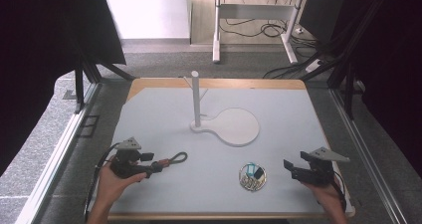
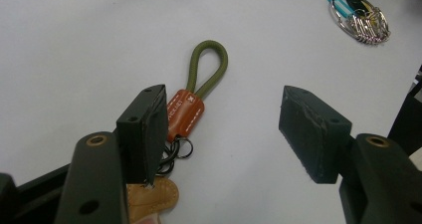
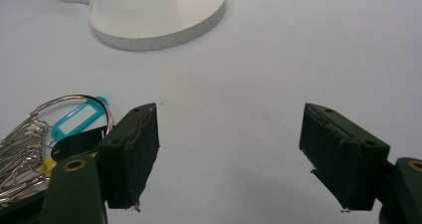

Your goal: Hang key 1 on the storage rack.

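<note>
This looks like a lab or test room set up for recording handling work. The pale desk (image 1: pixel 164 114) with its wooden edge stands inside a frame of metal rails (image 1: pixel 59 149) hung with black curtains (image 1: pixel 45 45), on grey carpet (image 1: pixel 164 59). Behind it a height-adjustable office table on white legs (image 1: pixel 216 35) has loose cables (image 1: pixel 268 30) trailing over a light floor, and a white stand with a round base (image 1: pixel 234 127) is the only fixture on the desk.
</note>
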